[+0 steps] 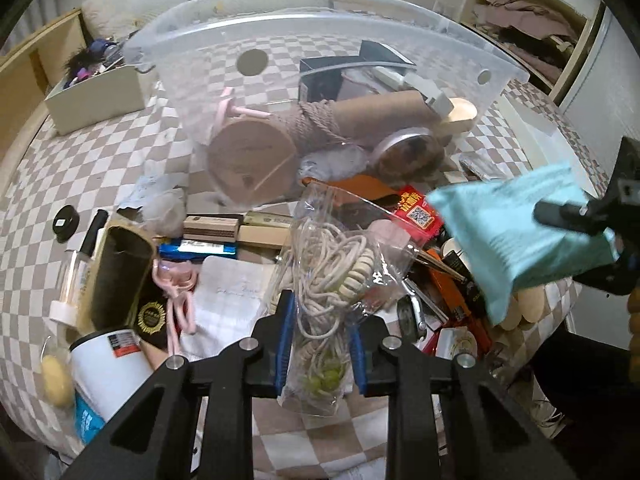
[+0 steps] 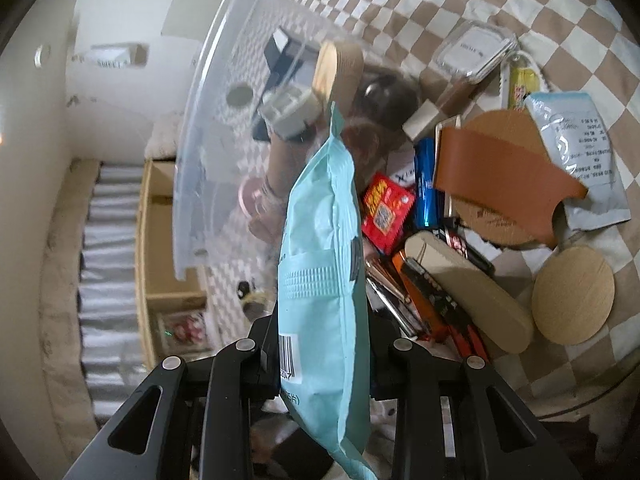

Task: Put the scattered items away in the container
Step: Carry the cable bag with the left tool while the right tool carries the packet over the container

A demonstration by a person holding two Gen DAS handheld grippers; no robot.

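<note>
My left gripper (image 1: pixel 320 332) is shut on a clear plastic bag of coiled white cord (image 1: pixel 332 276), lifted above the clutter. My right gripper (image 2: pixel 320 344) is shut on a light blue packet (image 2: pixel 320 248) that stands on edge between its fingers; in the left wrist view that same blue packet (image 1: pixel 516 224) hangs at the right. Beyond both stands the clear plastic container (image 1: pixel 304 32), holding a cardboard tube wound with rope (image 1: pixel 352 116), a round wooden lid (image 1: pixel 252 160) and a metal tin (image 1: pixel 408 152). From the right wrist view the container (image 2: pixel 216 120) rises at left.
Loose items cover the checkered cloth: a white canister (image 1: pixel 108 368), pink scissors (image 1: pixel 176 300), a red packet (image 2: pixel 386 212), a blue tube (image 2: pixel 426 184), a brown leather sleeve (image 2: pixel 500 168), a wooden disc (image 2: pixel 572 300). A cream box (image 1: pixel 96 96) stands at back left.
</note>
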